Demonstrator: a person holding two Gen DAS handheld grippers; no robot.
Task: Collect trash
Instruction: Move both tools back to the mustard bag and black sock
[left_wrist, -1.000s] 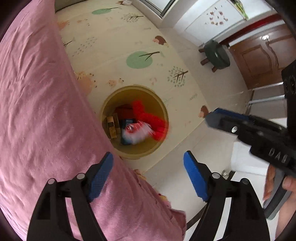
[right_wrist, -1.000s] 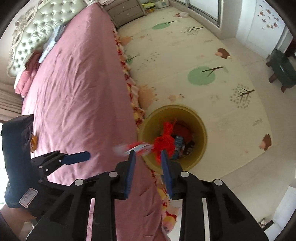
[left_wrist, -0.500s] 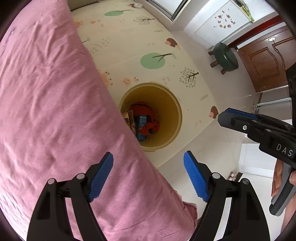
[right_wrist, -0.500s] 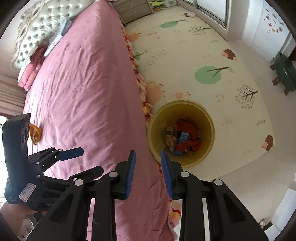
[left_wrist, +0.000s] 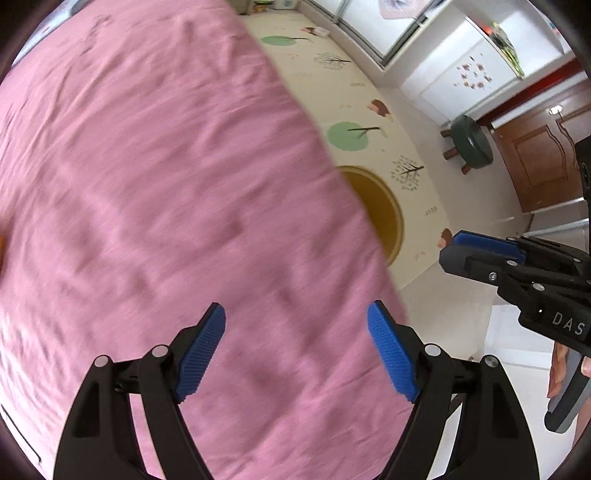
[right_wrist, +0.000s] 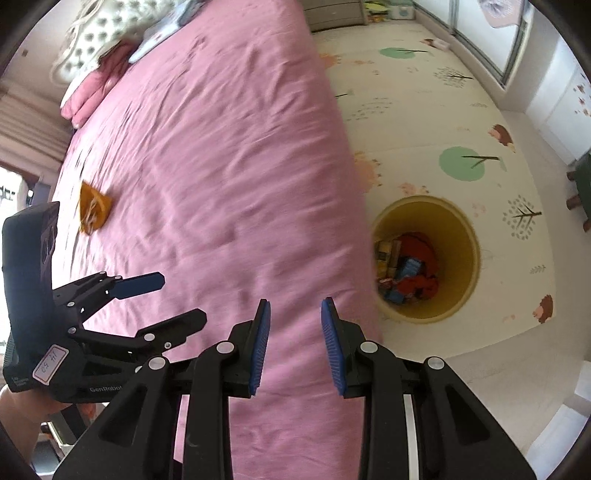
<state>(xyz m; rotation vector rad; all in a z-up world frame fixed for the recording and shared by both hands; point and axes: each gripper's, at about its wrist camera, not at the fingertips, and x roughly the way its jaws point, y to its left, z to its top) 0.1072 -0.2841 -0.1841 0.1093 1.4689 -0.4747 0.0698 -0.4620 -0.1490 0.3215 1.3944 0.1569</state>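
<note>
An orange wrapper (right_wrist: 93, 213) lay on the pink bedspread (right_wrist: 221, 155), well apart from both tools. Beside the bed on the patterned play mat (right_wrist: 424, 110) stood a yellow bin (right_wrist: 467, 236) with red and blue packets at its bottom. The left gripper (left_wrist: 295, 354) hung over the bedspread, jaws wide apart and empty. The right gripper (right_wrist: 295, 347) held a narrow gap, nothing between its pads

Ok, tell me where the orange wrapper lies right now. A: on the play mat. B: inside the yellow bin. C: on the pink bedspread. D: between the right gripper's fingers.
C: the orange wrapper lies on the pink bedspread, apart from the yellow bin and from both grippers.
</note>
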